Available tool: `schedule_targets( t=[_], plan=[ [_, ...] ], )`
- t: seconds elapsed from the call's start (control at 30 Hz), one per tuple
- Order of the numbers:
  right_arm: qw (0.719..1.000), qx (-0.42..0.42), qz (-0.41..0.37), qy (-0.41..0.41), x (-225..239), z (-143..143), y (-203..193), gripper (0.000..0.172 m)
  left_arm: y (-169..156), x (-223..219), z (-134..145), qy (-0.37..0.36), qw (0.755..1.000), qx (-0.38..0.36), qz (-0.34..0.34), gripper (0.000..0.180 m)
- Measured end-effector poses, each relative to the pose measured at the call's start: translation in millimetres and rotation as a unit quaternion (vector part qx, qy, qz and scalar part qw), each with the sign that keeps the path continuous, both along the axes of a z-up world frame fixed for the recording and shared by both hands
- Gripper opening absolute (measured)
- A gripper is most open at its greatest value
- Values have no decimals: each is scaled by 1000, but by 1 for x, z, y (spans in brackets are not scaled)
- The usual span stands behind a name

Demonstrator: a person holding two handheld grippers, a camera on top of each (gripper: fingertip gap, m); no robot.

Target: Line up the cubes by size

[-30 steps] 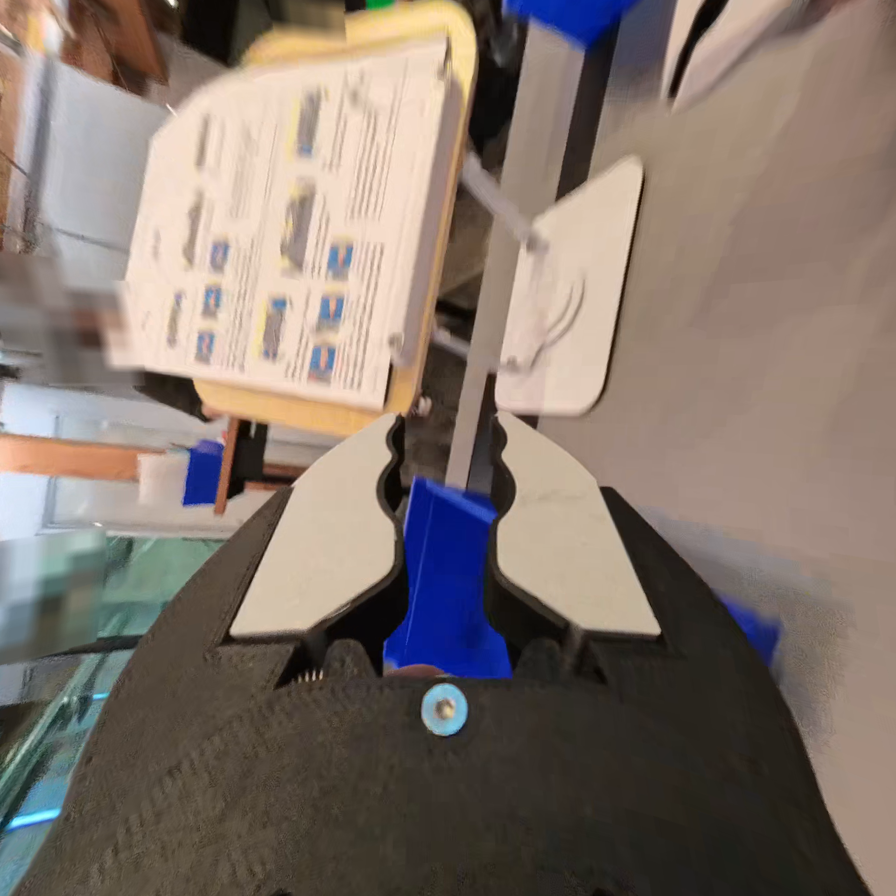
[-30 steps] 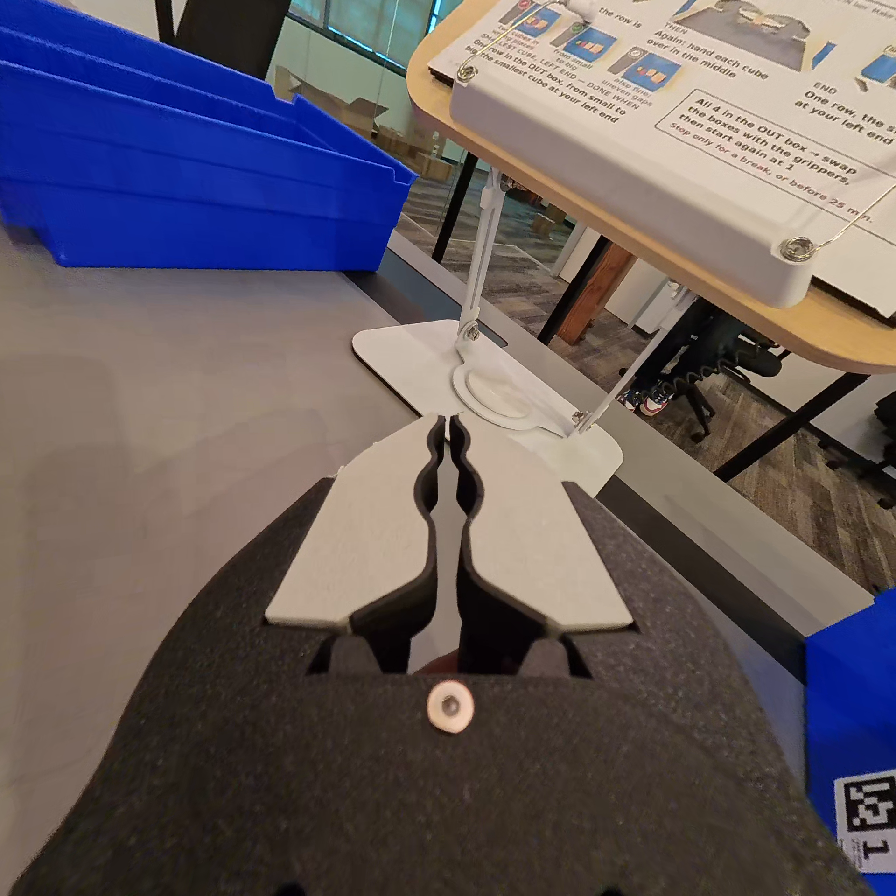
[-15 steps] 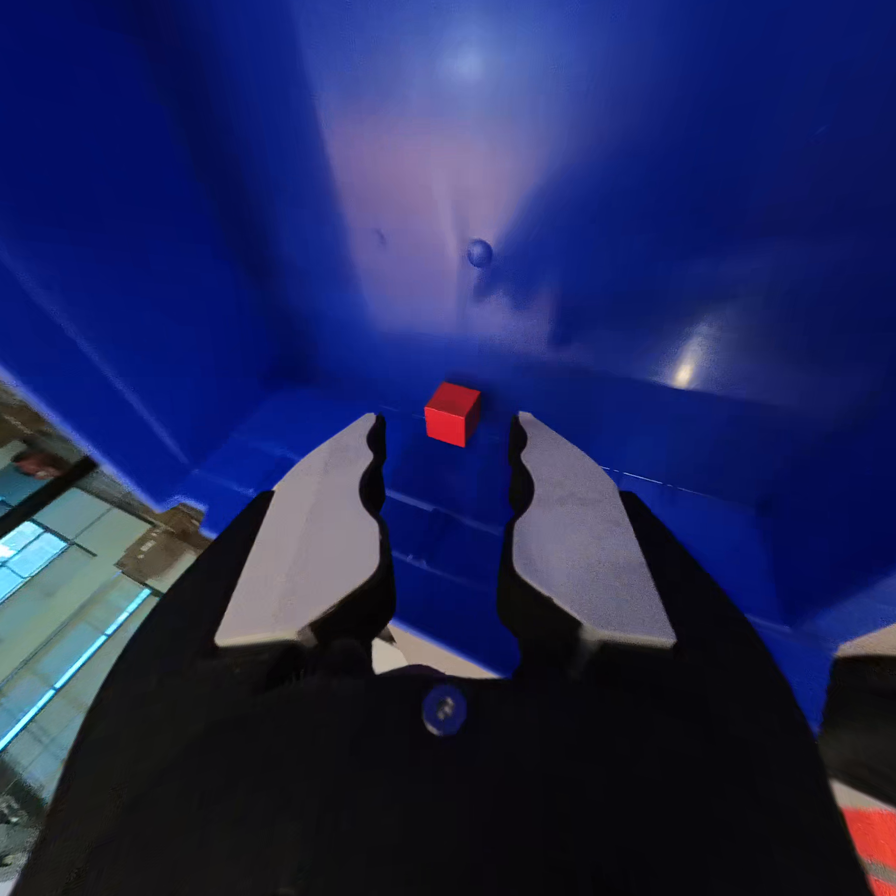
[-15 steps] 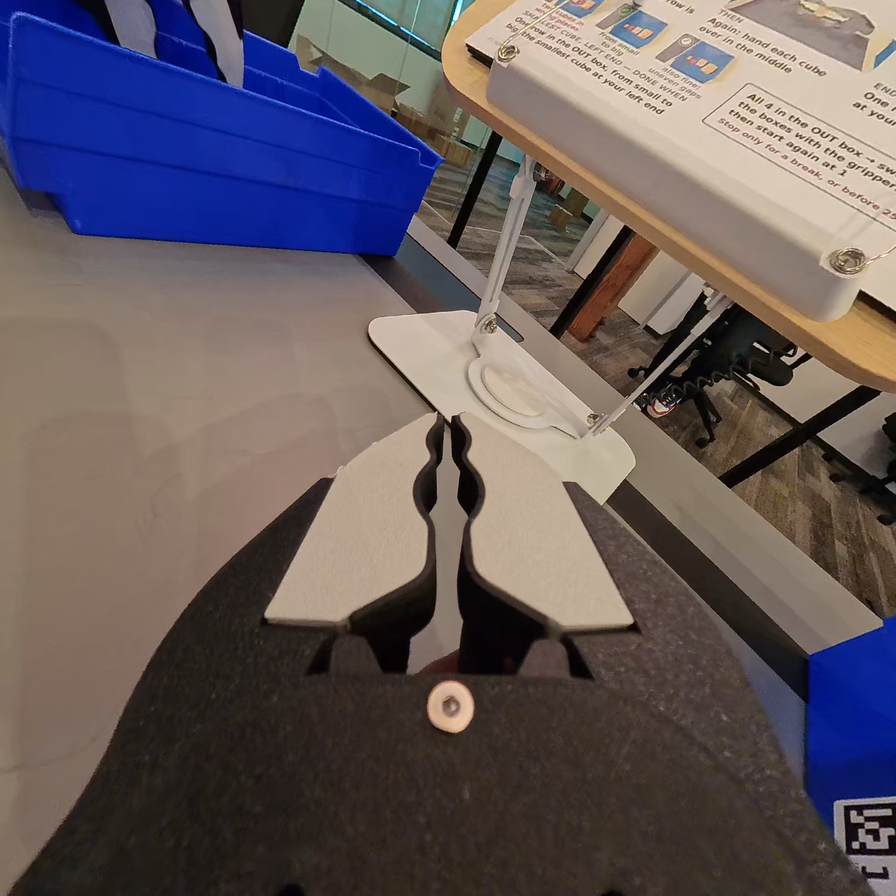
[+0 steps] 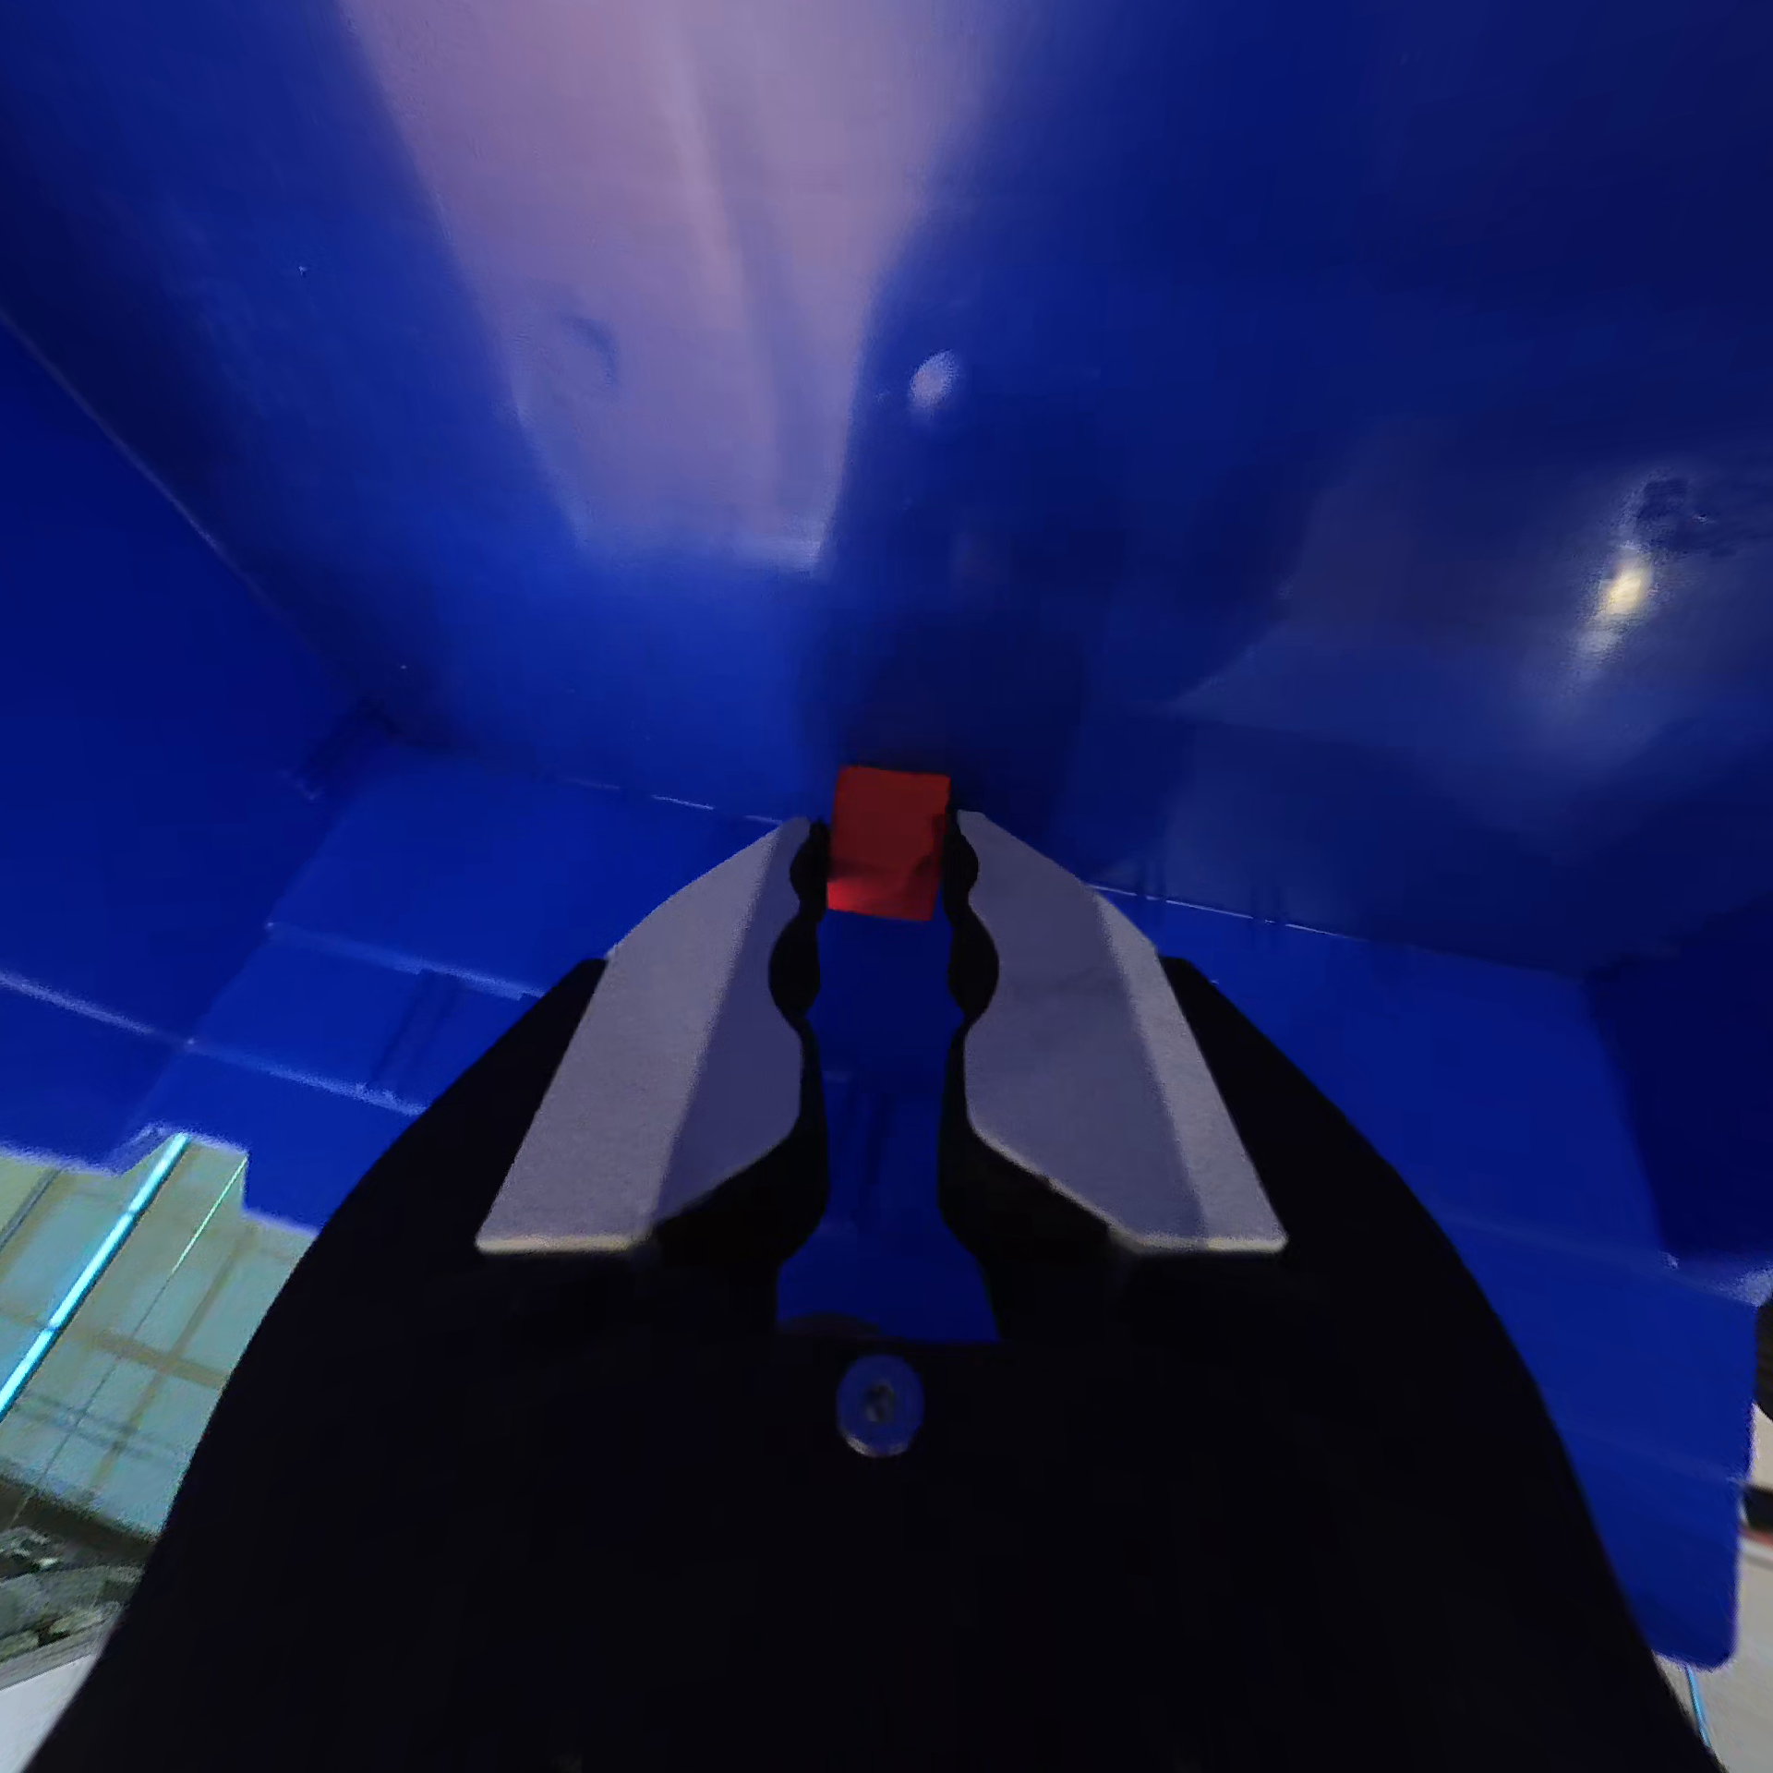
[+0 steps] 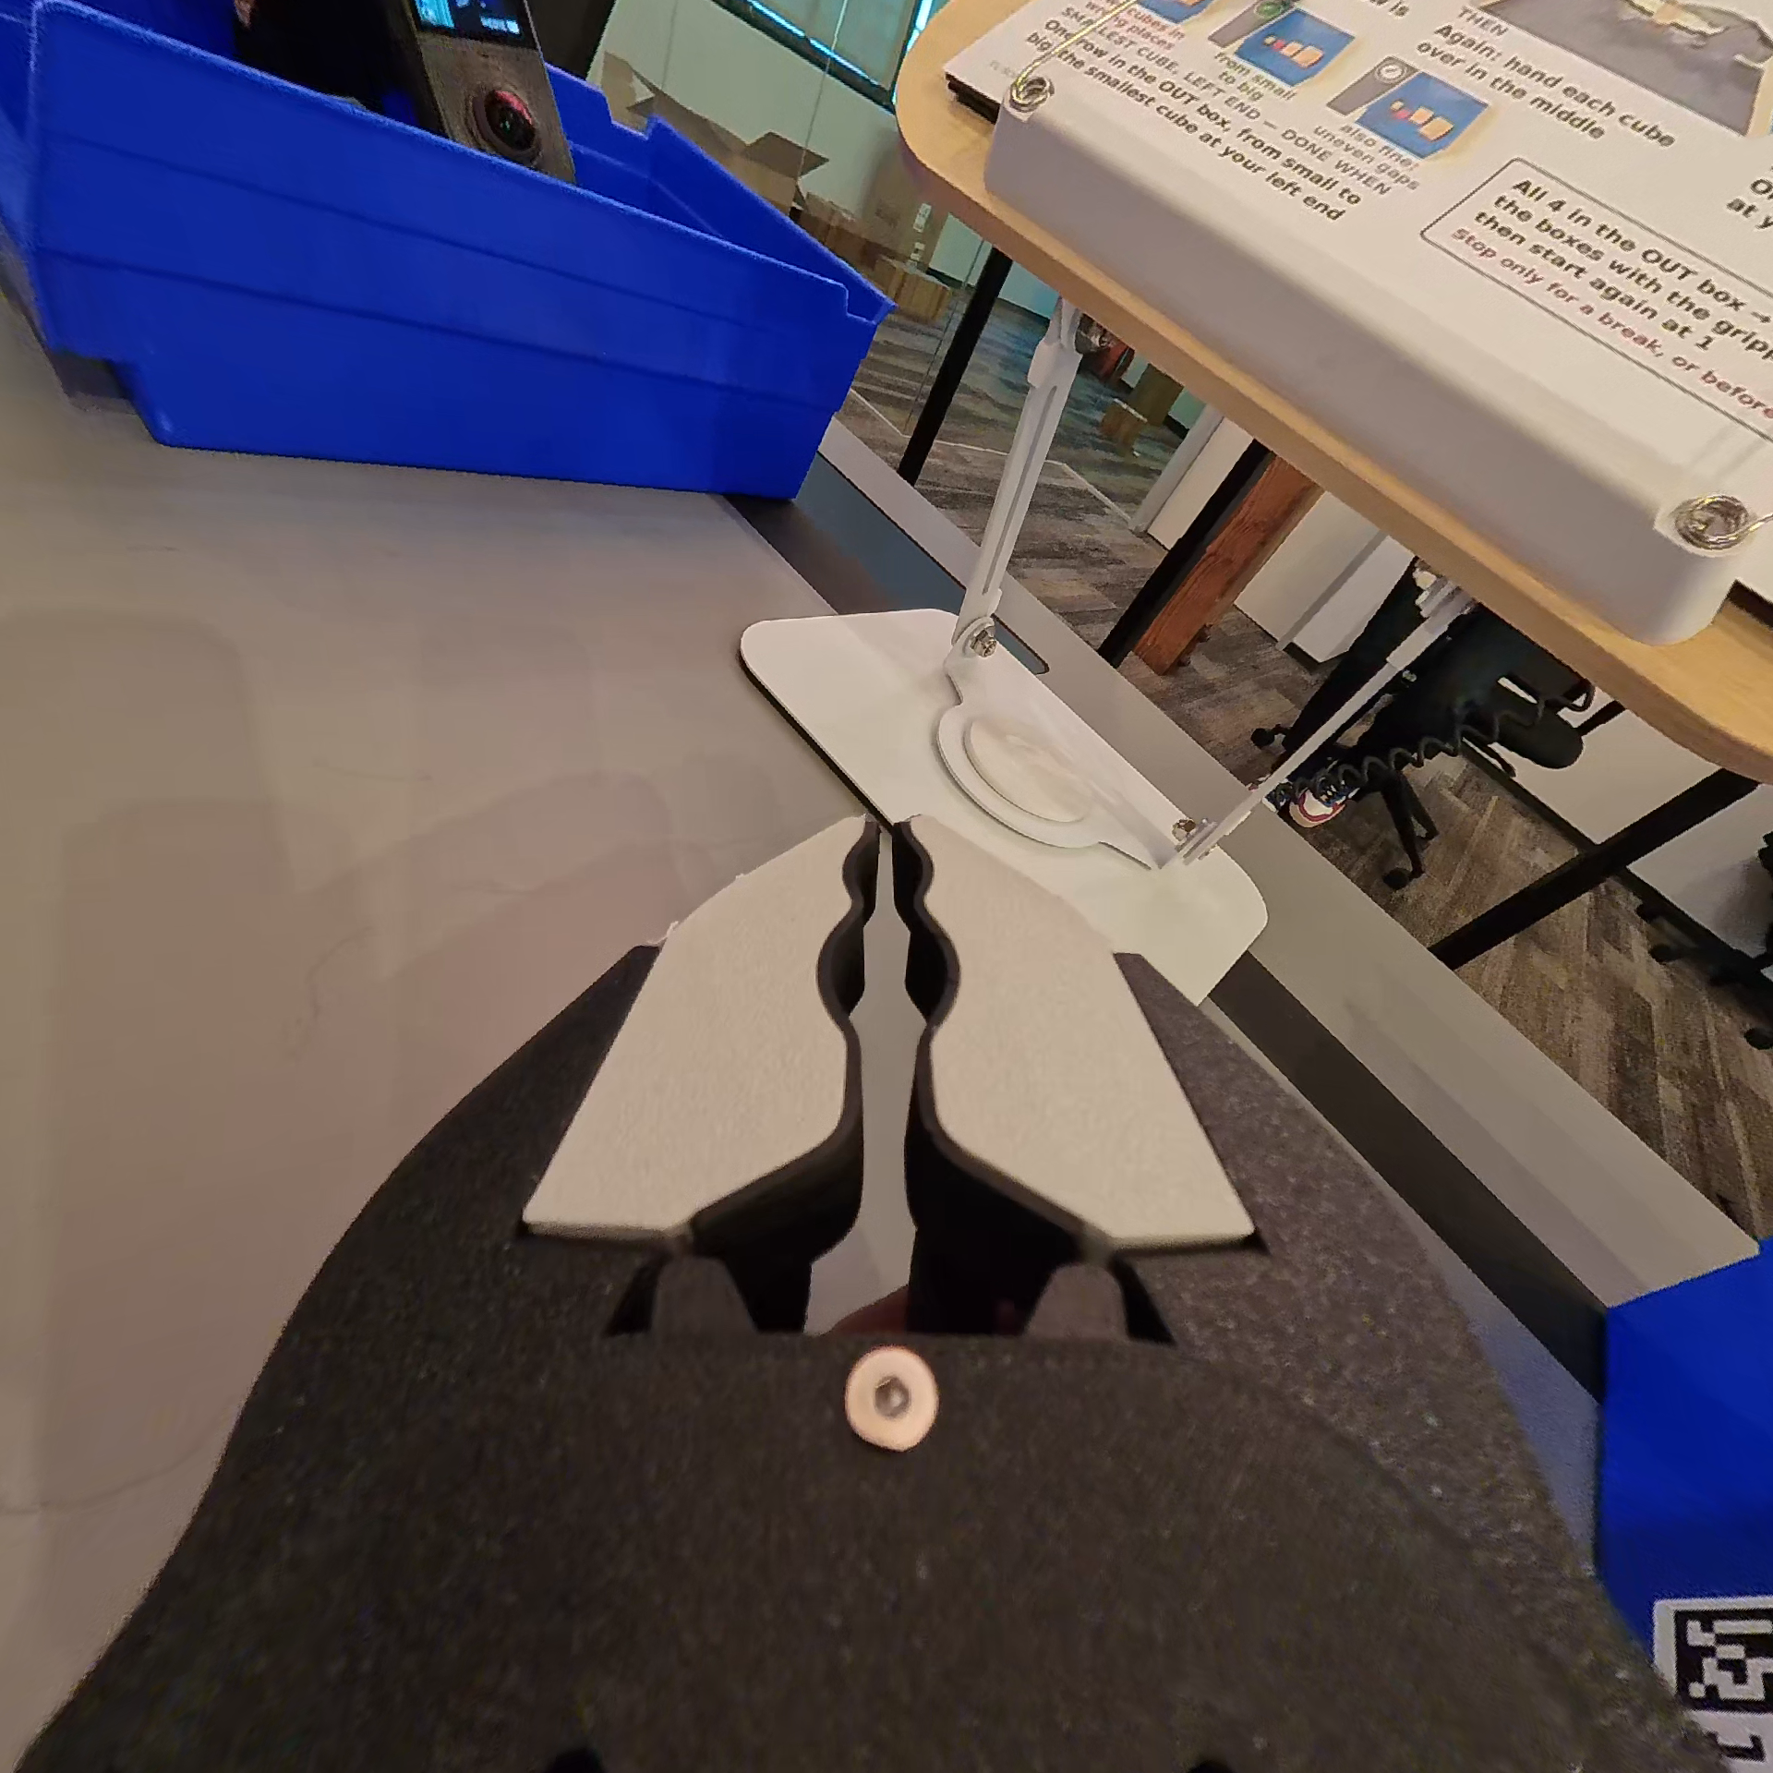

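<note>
In the left wrist view my left gripper (image 5: 885,837) is down inside a blue bin (image 5: 1343,499). Its two fingertips press on the sides of a small red cube (image 5: 887,849) that sits on the bin floor by the far wall. In the right wrist view my right gripper (image 6: 885,833) is shut with nothing between its pads, held above the grey table (image 6: 336,768). The body of the left gripper (image 6: 480,86) shows there too, sticking up out of the blue bin (image 6: 432,317) at the far left.
A white stand base (image 6: 959,729) lies just ahead of the right fingertips near the table's edge. It carries an instruction board (image 6: 1391,240) overhead at upper right. A second blue box with a black-and-white marker (image 6: 1689,1439) is at lower right. Across from one pair of fingers to the other is roughly 45 cm.
The left gripper swung into the bin, moved up to the red cube with jaws wide, then closed on it. The right gripper stayed shut and barely shifted.
</note>
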State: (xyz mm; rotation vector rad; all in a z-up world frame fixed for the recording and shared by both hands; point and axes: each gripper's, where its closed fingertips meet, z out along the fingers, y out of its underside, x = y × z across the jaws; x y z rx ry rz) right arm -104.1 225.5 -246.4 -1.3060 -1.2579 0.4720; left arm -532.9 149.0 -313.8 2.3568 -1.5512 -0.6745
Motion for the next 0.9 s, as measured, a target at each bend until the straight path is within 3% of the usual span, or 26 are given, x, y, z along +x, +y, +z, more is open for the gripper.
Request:
schedule_targets(
  t=[0.1,0.23,0.4,0.5,0.57,0.7,0.83,0.9],
  plan=[
    [1000,1,0,1,0,0,0,2,8,2,17,-13,998,54,13,23],
    [1000,-2,2,12,1,3,0,5,20,26,68,-83,973,208,55,22],
    [999,-19,25,34,-2,8,-5,12,13,117,138,-204,902,381,-2,22],
    [990,-91,70,84,-3,20,-13,20,10,195,163,-276,848,449,-62,22],
    [975,-141,115,130,-3,32,-22,25,14,247,167,-309,819,474,-100,22],
    [939,-226,182,185,1,42,-30,31,23,340,146,-375,780,475,-163,22],
    [890,-321,216,241,10,49,-24,35,39,389,124,-373,763,480,-219,22],
    [871,-349,229,259,14,51,-21,37,43,408,129,-400,739,490,-233,22]
  ],
)
